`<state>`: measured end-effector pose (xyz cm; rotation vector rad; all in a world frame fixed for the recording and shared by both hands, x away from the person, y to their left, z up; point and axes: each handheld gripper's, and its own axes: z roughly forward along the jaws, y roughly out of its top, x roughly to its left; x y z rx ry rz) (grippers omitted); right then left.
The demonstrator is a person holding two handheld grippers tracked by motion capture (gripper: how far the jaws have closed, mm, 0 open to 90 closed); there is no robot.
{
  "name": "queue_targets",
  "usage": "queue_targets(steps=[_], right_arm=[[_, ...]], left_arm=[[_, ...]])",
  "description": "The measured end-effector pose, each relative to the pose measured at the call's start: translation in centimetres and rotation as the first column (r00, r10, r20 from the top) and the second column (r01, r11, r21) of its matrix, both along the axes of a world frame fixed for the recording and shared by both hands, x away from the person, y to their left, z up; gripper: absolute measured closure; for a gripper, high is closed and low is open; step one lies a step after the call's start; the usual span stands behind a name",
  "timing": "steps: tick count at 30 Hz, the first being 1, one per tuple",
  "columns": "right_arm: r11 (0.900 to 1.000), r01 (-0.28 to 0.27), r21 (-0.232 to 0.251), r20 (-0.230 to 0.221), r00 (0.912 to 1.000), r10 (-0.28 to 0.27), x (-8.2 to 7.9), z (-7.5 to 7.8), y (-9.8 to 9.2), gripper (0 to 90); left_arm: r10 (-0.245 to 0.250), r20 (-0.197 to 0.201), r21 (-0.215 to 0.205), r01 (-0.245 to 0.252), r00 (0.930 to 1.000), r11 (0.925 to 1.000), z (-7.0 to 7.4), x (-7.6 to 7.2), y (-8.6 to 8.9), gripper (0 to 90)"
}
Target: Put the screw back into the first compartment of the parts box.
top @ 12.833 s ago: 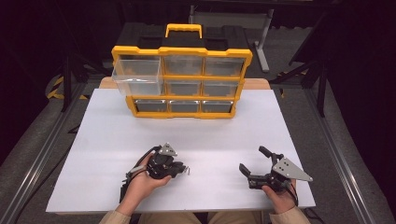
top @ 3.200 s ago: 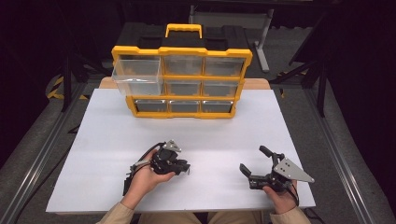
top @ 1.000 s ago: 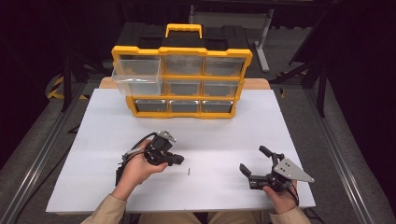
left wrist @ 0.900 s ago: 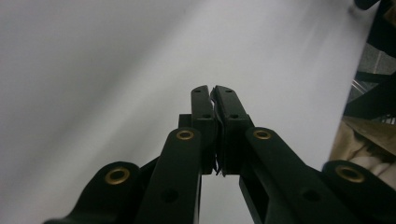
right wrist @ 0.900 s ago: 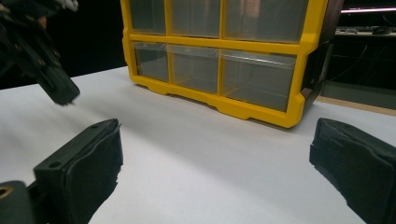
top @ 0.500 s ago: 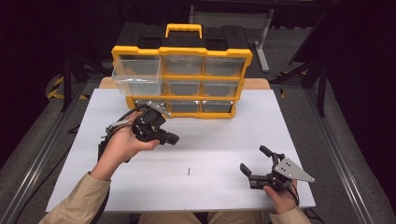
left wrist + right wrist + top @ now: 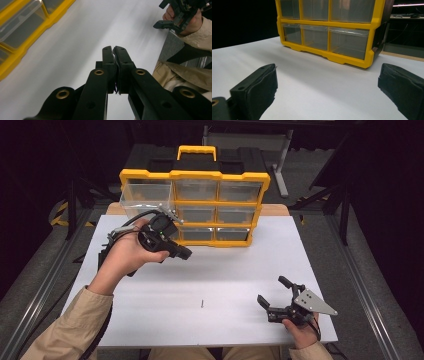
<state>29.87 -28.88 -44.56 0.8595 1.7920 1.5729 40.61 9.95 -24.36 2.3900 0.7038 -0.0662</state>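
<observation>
Yellow plastic organiser box with clear drawers (image 7: 220,174) is standing upright along the far edge of the white tabletop (image 7: 235,265), and its clear top-left drawer (image 7: 145,200) is sticking out toward the left side, which I am reading as the opening meant to receive something small. I am holding the left tongs (image 7: 185,253) aloft just in front of the box, below and right of that open drawer and close to it without touching. They are clenched tight in the left gripper view (image 7: 114,50); whether anything thin is pinched between the pads I cannot tell. A small dark pin-like piece (image 7: 202,303) is lying on the bare tabletop toward the near edge, well apart from the left tongs and nearer the right tongs (image 7: 272,290). Those are resting by the near right corner, released and gaping wide, facing the box, probably parked there to keep clear of the left hand's work.
</observation>
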Motion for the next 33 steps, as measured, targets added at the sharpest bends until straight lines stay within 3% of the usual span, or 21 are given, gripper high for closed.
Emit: queue_targets(steps=[22,33], right_arm=[[1.000,0.003,0.002,0.001,1.0000,-0.003,0.0,0.0,-0.1,2.7],[1.000,0.000,0.005,0.001,1.0000,0.000,0.0,0.0,-0.1,2.7]], left_arm=[[0.015,0.022,0.007,-0.015,0.9997,0.9999,5.8,1.4,0.3,88.0],[0.058,0.026,-0.016,-0.057,0.9980,0.9982,8.5,2.5,0.9,88.0]])
